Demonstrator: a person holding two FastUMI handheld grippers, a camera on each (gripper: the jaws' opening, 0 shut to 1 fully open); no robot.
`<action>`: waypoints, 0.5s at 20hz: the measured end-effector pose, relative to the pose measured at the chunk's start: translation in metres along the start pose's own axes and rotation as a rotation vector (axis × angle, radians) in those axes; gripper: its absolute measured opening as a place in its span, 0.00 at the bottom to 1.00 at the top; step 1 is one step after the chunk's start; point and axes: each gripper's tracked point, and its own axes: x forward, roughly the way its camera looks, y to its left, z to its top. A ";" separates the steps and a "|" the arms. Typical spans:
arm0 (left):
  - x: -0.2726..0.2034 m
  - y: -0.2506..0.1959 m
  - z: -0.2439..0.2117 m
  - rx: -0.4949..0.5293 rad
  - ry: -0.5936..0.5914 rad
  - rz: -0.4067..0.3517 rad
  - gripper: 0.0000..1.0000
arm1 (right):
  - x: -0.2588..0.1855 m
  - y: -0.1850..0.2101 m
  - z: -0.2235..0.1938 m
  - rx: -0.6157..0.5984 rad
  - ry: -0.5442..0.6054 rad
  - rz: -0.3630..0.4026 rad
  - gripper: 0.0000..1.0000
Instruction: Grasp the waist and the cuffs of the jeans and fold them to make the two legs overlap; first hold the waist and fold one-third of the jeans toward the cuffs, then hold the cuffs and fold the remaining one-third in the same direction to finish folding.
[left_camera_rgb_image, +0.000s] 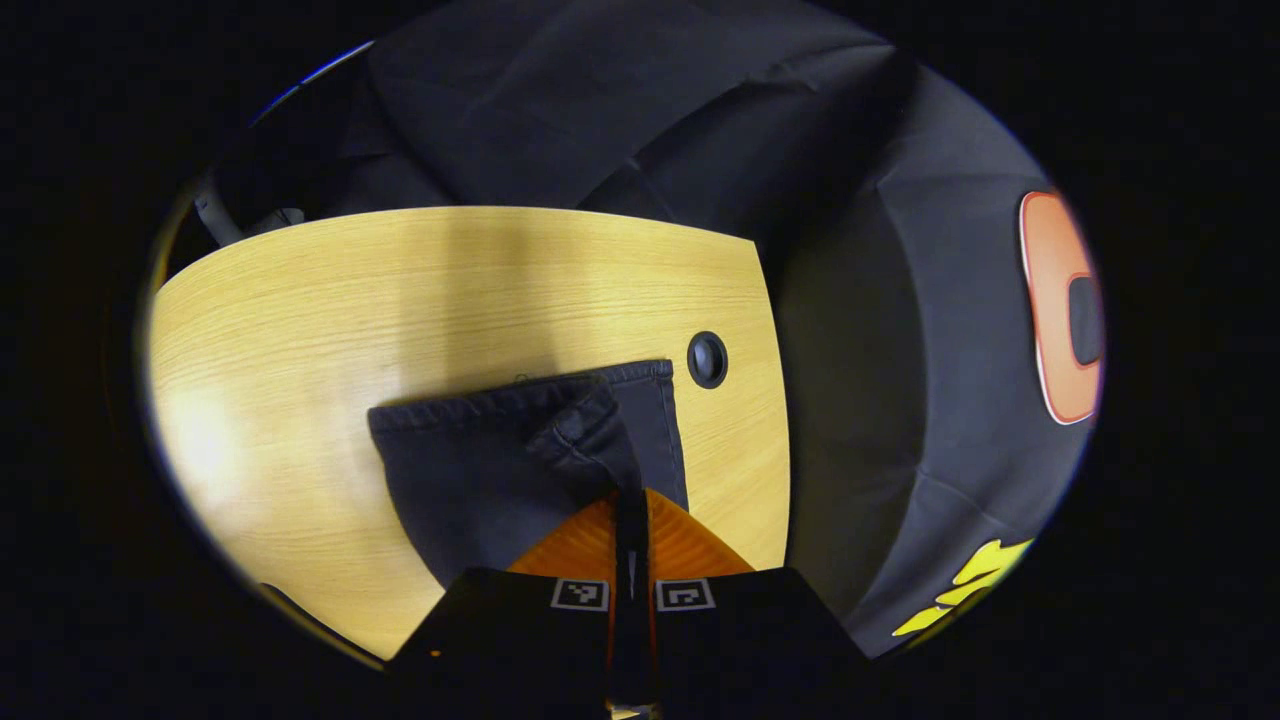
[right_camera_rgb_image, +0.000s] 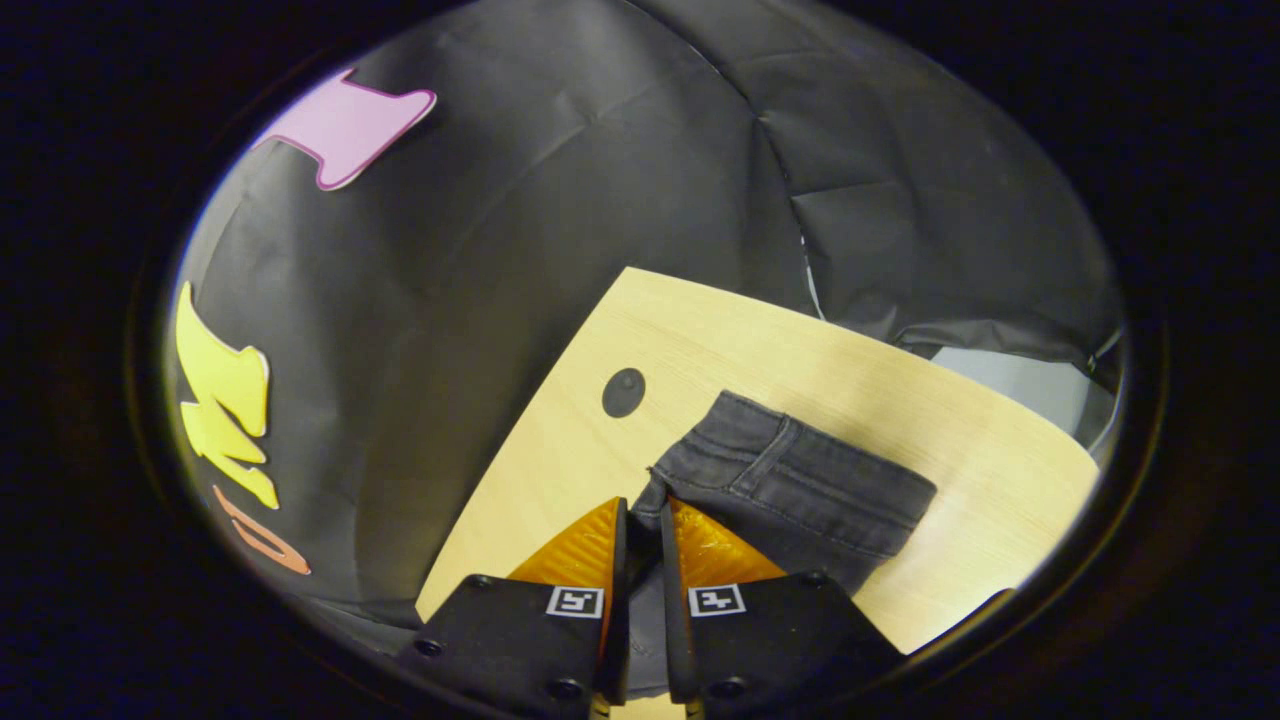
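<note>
Dark grey jeans lie on the light wooden table. In the left gripper view my left gripper is shut on a bunched hem of the denim, which lifts into a small peak in front of the orange fingers. A flat layer with a stitched edge lies behind it. In the right gripper view my right gripper is shut on a corner of the jeans, where a waistband with seams and a belt loop spreads to the right over the table.
A round black grommet sits in the table just beyond the cloth, and it shows as a dark grommet in the right gripper view. The table's edge runs close beside both grippers, with black booth cloth beyond it.
</note>
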 end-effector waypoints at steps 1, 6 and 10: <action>0.006 0.001 -0.001 0.002 0.002 0.008 0.03 | 0.008 -0.001 -0.001 -0.002 0.003 -0.009 0.17; 0.032 -0.002 -0.014 0.064 -0.004 0.047 0.03 | 0.036 -0.010 -0.005 0.003 0.004 -0.050 0.17; 0.036 -0.013 -0.015 0.097 -0.009 0.056 0.03 | 0.046 -0.015 -0.007 -0.025 -0.003 -0.080 0.17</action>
